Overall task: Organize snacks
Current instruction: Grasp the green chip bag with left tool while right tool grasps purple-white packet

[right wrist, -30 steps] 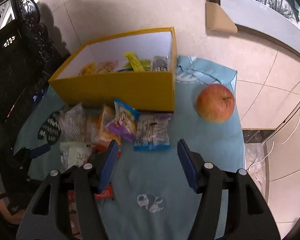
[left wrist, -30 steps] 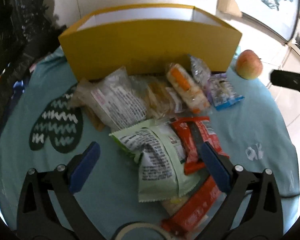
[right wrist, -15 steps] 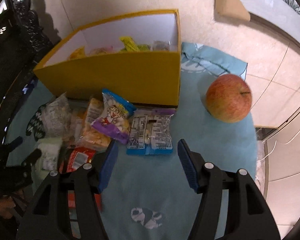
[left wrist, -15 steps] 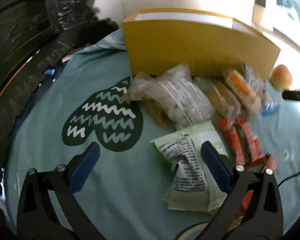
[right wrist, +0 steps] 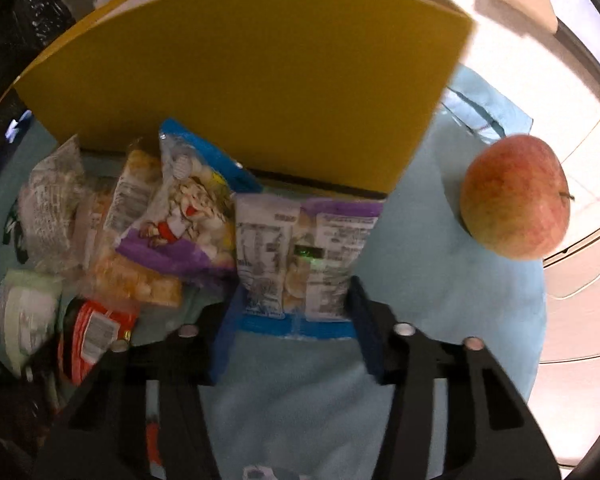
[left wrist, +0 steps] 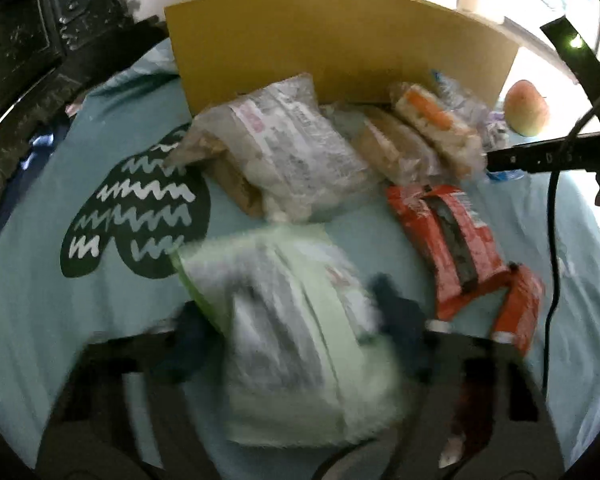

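Snack packets lie in front of a yellow box [left wrist: 340, 44] on a teal cloth. My left gripper [left wrist: 296, 320] is low over a pale green packet [left wrist: 296, 336], its blurred fingers on either side of it; whether they grip it is unclear. My right gripper [right wrist: 296, 312] is open, its blue fingers either side of the near end of a blue and purple packet [right wrist: 304, 256]. Beside that lie a purple cartoon packet [right wrist: 184, 216] and an orange snack [right wrist: 140, 280]. Red packets [left wrist: 452, 240] lie right of the green one.
An apple [right wrist: 516, 196] sits on the cloth [right wrist: 440, 280] right of the box [right wrist: 240, 80]. A clear white-labelled bag [left wrist: 292, 152] and biscuit packs [left wrist: 432, 124] lean by the box. A dark heart print [left wrist: 140, 208] marks the cloth. Dark furniture [left wrist: 40, 40] stands at left.
Both grippers have moved down and forward toward the snacks. The left fingers now flank the green packet; the right fingers now flank the blue and purple packet.
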{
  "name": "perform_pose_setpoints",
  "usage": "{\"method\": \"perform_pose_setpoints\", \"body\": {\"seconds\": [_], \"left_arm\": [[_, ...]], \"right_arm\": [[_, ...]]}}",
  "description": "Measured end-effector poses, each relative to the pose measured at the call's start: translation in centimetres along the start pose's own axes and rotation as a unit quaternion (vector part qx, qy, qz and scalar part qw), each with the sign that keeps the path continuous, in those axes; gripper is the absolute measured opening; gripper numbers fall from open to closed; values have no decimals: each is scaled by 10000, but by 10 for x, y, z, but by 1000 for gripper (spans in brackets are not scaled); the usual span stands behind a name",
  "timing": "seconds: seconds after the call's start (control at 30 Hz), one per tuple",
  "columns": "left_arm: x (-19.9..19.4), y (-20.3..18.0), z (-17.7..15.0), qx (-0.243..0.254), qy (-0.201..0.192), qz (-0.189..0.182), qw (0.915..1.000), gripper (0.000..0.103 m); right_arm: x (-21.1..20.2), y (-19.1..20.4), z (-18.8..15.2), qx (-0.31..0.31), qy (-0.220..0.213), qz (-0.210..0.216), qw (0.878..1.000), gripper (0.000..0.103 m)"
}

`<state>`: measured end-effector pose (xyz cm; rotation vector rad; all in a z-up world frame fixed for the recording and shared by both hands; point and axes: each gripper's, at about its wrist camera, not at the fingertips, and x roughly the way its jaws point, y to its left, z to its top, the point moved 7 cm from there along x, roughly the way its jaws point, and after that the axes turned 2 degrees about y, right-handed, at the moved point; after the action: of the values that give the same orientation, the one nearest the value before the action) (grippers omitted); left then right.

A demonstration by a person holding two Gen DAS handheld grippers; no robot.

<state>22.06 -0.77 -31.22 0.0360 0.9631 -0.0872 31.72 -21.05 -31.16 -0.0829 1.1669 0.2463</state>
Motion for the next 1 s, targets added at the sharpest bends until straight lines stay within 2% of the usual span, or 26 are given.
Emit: {"method": "perform_pose_setpoints", "body": {"seconds": [0.07,0.13,0.37,0.53,0.7,0.77,0.83,0.9,0.93,0.97,1.0], "left_arm": [[-3,6,-2,-92,30,-178,9998,42],[-6,14,-3,-225,64,-262,9994,39],[-35,18,0,-228,-179,-296,9991,36],[-71,13,19,-195,-640,-337,9972,35],[-113,7,46,-166,-1198,-424,9918,35],[-118,6,50,-125,-1179,-416,9921,35],[-110,5,43,-87,-905,-416,9950,35],[-96,7,29,-235,-604,-387,9971,46],[-90,8,23,-317,-531,-305,9976,64],[-81,8,17,-402,-475,-158,9979,78],[-72,7,14,-431,-452,-41,9980,82]], "right_arm": [[-6,-5,-6,186,-31,221,9996,42],[-14,-8,-14,342,-83,425,9985,42],[-55,-10,-28,471,-420,751,9952,42],[-92,-11,-27,407,-723,823,9931,42],[-135,2,-18,331,-1100,898,9893,42],[-151,9,-14,275,-1260,904,9875,42],[-160,11,-12,244,-1330,866,9870,42],[-165,11,-16,282,-1345,845,9869,42],[-166,10,-20,289,-1331,833,9872,42],[-167,8,-23,288,-1309,820,9876,42],[-167,9,-27,292,-1289,810,9879,42]]}}
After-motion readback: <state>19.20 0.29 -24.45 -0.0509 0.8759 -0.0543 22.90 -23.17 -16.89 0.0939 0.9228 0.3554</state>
